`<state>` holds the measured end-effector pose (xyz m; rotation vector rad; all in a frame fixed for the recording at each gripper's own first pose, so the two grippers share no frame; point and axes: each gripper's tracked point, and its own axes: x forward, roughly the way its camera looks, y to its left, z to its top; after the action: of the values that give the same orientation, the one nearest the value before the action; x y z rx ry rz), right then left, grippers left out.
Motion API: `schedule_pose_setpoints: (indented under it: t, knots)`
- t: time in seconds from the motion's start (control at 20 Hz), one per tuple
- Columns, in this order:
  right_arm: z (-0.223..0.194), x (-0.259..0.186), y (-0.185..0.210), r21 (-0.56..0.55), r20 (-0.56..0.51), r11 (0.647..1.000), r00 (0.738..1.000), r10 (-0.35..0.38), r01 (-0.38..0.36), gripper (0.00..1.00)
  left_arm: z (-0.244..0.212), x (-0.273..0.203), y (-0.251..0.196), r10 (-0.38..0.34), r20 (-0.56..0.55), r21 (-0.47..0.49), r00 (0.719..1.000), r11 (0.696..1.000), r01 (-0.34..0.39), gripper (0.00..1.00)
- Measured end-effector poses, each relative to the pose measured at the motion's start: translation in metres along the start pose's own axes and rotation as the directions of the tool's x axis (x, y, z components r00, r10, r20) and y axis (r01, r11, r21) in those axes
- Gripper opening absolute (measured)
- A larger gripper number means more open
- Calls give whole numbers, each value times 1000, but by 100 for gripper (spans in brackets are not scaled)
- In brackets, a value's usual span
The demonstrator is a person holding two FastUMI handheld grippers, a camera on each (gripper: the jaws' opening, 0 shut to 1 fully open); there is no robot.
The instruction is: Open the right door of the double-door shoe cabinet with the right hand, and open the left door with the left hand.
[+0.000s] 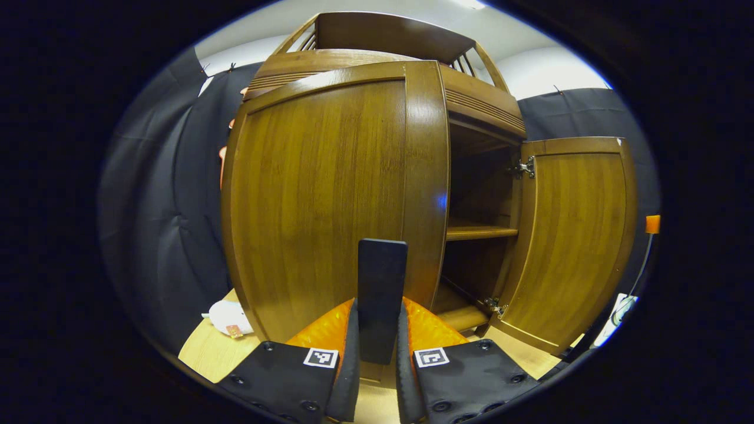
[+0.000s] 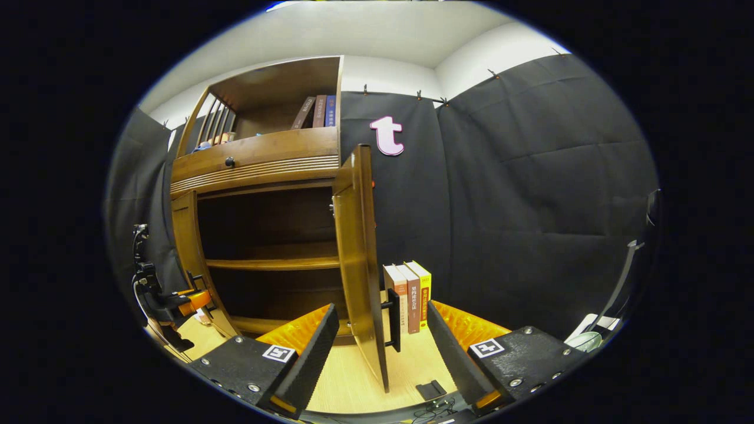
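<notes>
Black handle (image 1: 382,294) of the left door (image 1: 330,200) sits between the left gripper (image 1: 380,347) fingers; both pads (image 1: 350,347) look pressed to its sides, so I read it as clamped. That door is still across the front of the shoe cabinet (image 1: 471,106), maybe just cracked off the frame.

Right gripper (image 2: 380,347): fingers (image 2: 306,353) spread wide, holding nothing, straddling the free edge of the right door (image 2: 360,259) without touching. That door is swung well out from the cabinet and its own black handle (image 2: 393,321) sits on the outer face, between the fingers but clear of both. So the right half looks done, the left door is the step in hand.

How to do it well, my take:
- Pull along an arc about the hinge on the cabinet's far left side, not straight back; a straight pull would twist the handle in the pads.
- Let the wrist turn with the door so the pads stay flat.
- Keep the grip mid-handle.
- Small white thing (image 1: 227,318) on the bench lies left of the cabinet, near the sweep; watch it.

Writing: books (image 2: 409,294) right of the cabinet have printed spines, too small to read. More books (image 2: 318,112) on the cabinet's top shelf, also unreadable. Square coded tags (image 1: 321,357) on the gripper bodies, no text.
</notes>
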<state>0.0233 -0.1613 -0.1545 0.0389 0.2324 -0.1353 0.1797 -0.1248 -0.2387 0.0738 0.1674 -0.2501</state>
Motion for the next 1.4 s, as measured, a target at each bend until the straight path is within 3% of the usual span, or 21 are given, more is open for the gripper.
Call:
schedule_pose_setpoints:
  t: [0.75,0.85,0.9,1.05,1.1,1.4]
  knots:
    - [-3,-30,75,-31,3,992,992,126,-126,92,-2,-92,67,80,1,-2,997,997,-80,34]
    - [-4,-31,83,-32,4,990,991,136,-136,92,-1,-103,81,107,10,4,994,994,-107,27]
    - [-4,-32,86,-33,3,989,990,142,-142,99,-2,-107,87,118,14,3,993,993,-118,27]
    - [-6,-34,100,-33,-1,986,987,161,-161,99,0,-121,113,163,14,-10,987,987,-163,22]
    - [-6,-34,104,-33,0,985,986,168,-168,86,-2,-124,119,168,11,-11,986,986,-168,19]
    - [-4,-39,130,-49,4,978,979,204,-204,85,-6,-142,145,151,-3,-28,989,988,-151,16]
